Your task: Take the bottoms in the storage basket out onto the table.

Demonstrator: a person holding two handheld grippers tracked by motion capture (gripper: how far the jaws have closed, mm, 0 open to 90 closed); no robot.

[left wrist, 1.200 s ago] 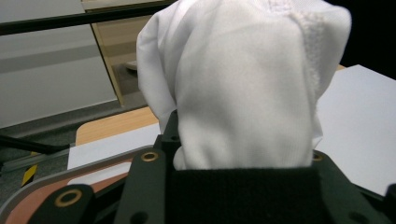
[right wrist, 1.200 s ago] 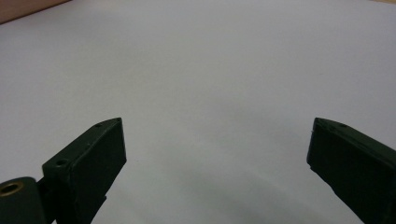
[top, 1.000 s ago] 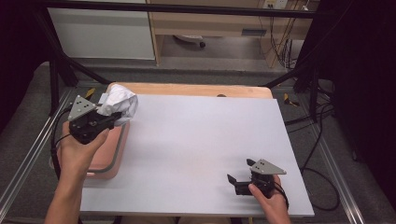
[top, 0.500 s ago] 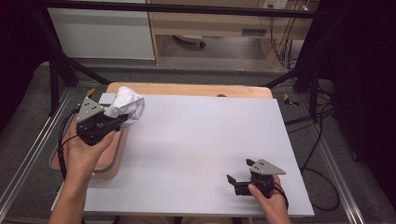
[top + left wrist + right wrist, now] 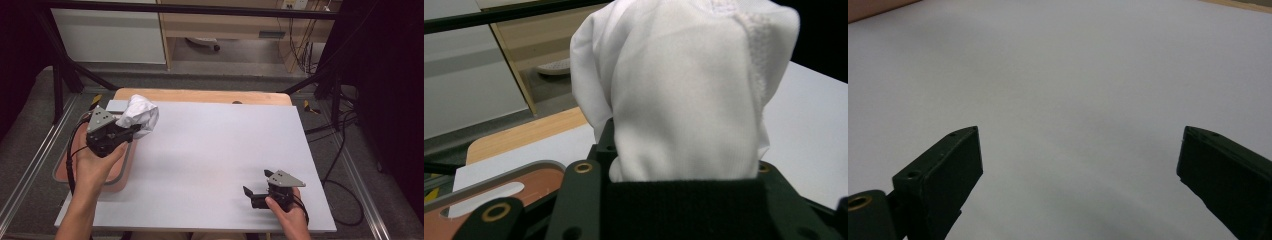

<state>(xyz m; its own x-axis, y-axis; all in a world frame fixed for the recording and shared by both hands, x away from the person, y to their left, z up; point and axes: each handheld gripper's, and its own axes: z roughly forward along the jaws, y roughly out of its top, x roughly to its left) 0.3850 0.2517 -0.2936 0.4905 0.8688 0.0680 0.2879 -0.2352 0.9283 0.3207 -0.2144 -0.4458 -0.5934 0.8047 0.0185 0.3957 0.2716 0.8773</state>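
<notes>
White cloth, soft knit, crumpled into a rounded bundle with a thicker ribbed hem, clamped in left gripper above the desk's far left corner, beside orange tray. Right gripper resting near right, jaws apart, nothing between.

Both grippers are black, each topped by a grey three-cornered plate; brass-ringed screw holes; black cables trail
</notes>
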